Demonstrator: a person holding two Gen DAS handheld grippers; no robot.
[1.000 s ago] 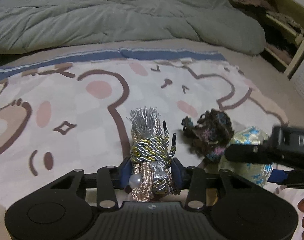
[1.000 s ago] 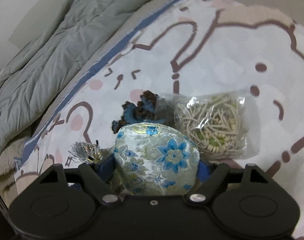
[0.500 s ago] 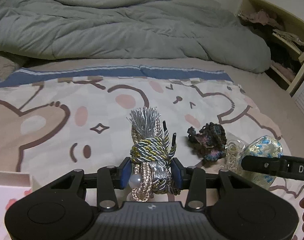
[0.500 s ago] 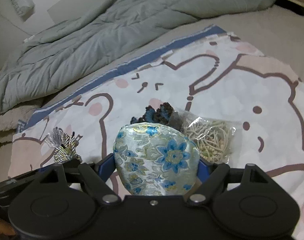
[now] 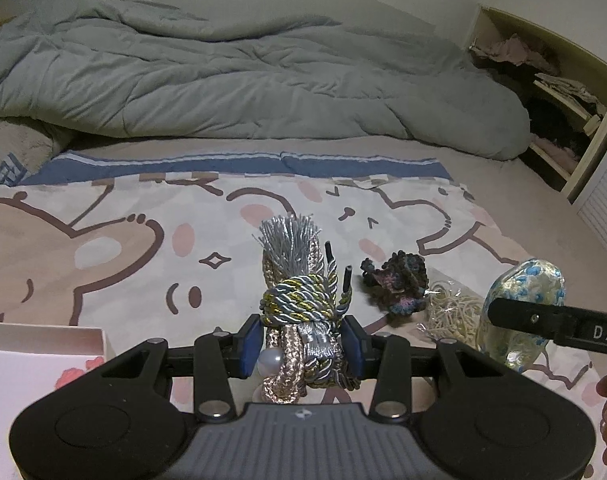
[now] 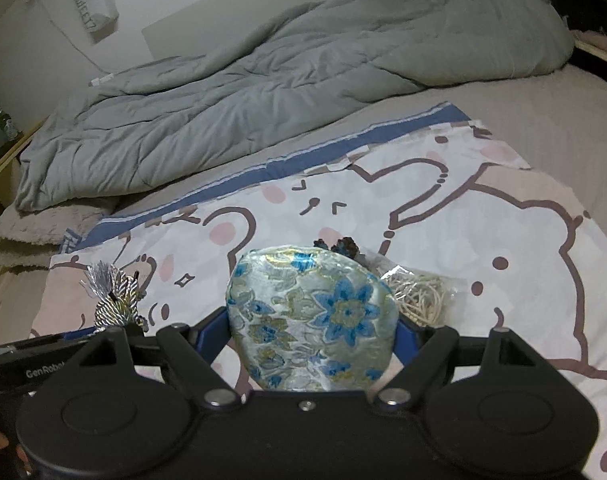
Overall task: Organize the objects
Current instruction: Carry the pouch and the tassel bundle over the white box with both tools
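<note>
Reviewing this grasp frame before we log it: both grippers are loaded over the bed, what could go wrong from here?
1. The cord bundle in the left gripper has loose loops and a pearl bead hanging low; they could snag or slip out.
2. The floral pouch bulges well past the right gripper, so it may pivot or slide.
3. The two grippers are close together; they could collide.

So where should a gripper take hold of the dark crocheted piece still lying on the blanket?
Judging by its pose, pinch the dark crocheted piece across its bunched middle, coming from above on its left; the clear bag of beige cord crowds its right.
</note>
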